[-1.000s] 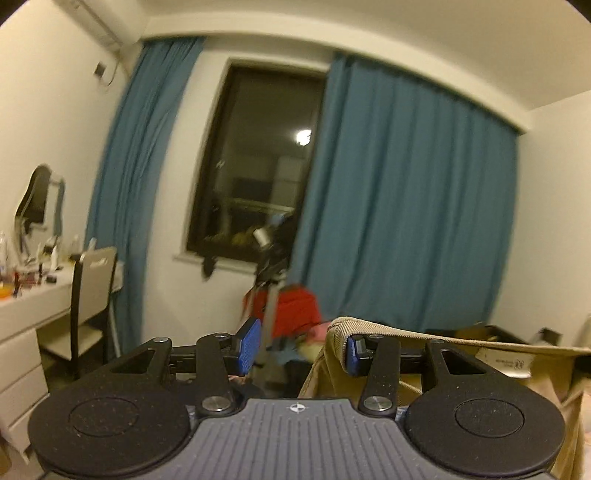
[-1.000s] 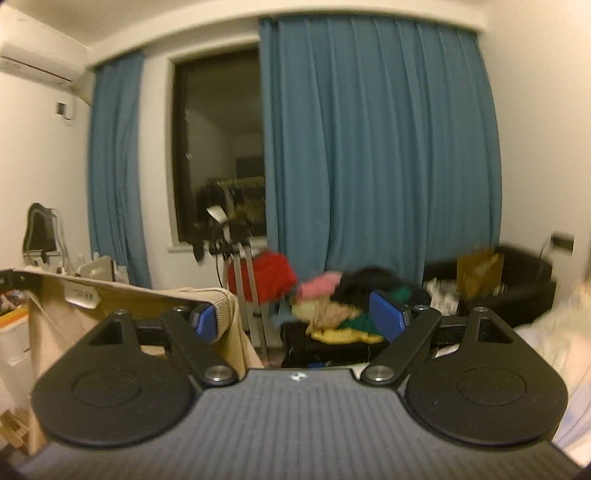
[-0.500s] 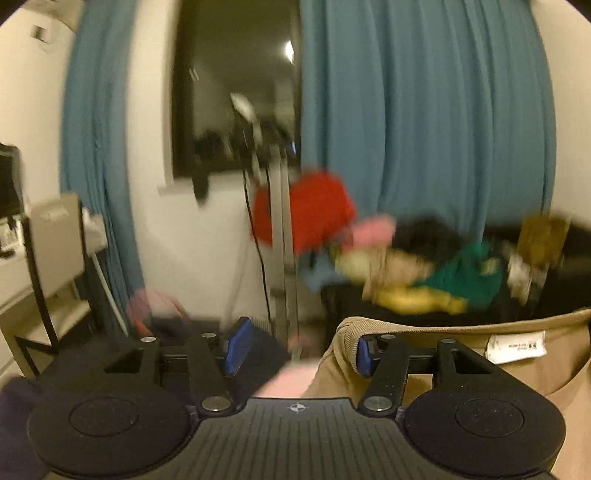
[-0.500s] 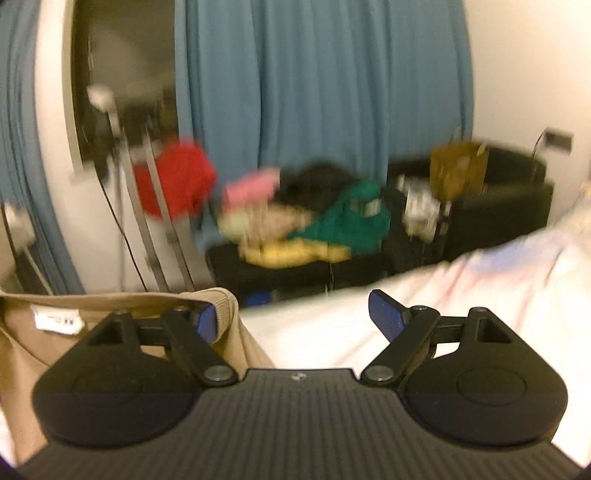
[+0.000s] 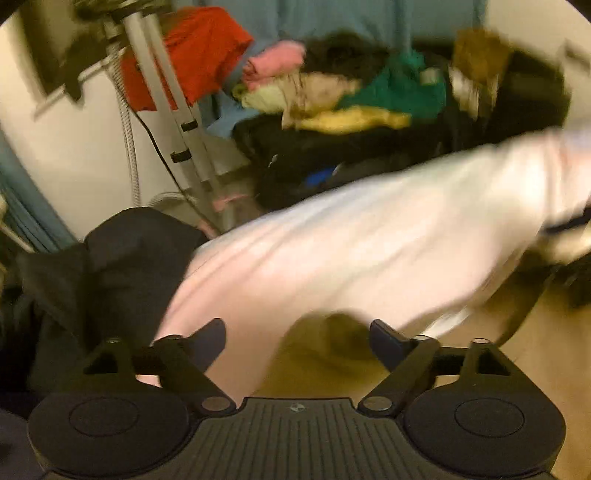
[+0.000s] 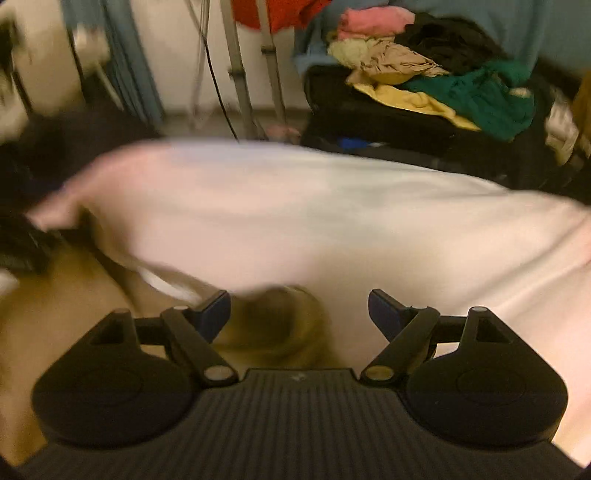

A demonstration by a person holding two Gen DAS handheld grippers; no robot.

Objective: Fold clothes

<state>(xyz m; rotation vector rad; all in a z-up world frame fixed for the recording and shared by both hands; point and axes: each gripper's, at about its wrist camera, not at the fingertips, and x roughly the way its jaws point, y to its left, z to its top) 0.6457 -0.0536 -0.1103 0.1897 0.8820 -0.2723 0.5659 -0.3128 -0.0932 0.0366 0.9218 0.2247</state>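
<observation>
Warm, dim indoor lighting; both views blurred. White wall (image 5: 92, 147) at left, teal curtain (image 5: 351, 14) behind. Grey metal stand (image 5: 166, 96) against wall, black cable (image 5: 155, 147) hanging alongside, red cloth (image 5: 199, 55) draped on it. Right of stand, a dark low seat (image 6: 369, 118) heaped with a clothes pile (image 6: 424, 74): pink, black, beige, yellow, green. Brown bag (image 5: 480, 51) at far right, blurred. Bed with pale pink sheet (image 6: 332, 221) filling foreground. Dark fabric (image 5: 122, 266) at bed's left edge. Curtain folds (image 6: 125, 66) at left in right view.
</observation>
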